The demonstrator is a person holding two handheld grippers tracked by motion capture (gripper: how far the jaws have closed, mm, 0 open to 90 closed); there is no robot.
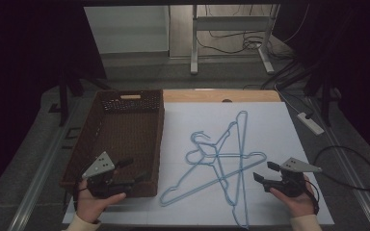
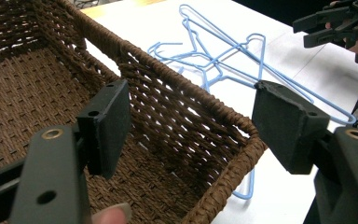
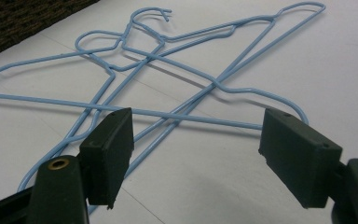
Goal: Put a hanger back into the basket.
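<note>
Lying on the white sheet (image 1: 270, 120) that covers the bench: blue wire hangers (image 1: 221, 163), several, crossed over one another in a loose tangle, at centre to 5 o'clock of the high view; hooks toward 11 o'clock, one long arm running down to the sheet's near edge

Item, woven brown basket (image 1: 120, 139): rectangular, with a handle slot in its far wall, at 9 o'clock of the hangers, its right wall just beside the nearest hanger tip; nothing seen inside

Item, left gripper (image 1: 134, 169): held in the person's left hand (image 1: 95, 202) at 7 o'clock, over the basket's near right corner; fingers (image 2: 105, 126) released, spread wide, nothing between them; the basket wall and floor lie beyond them in the left gripper view

Item, right gripper (image 1: 266, 171): held in the right hand (image 1: 296, 199) at 4 o'clock, pointing toward the hangers, near their right edge and apart from them; fingers (image 3: 109, 154) released, spread wide, grasping nothing; the hangers lie flat ahead in the right gripper view
</note>
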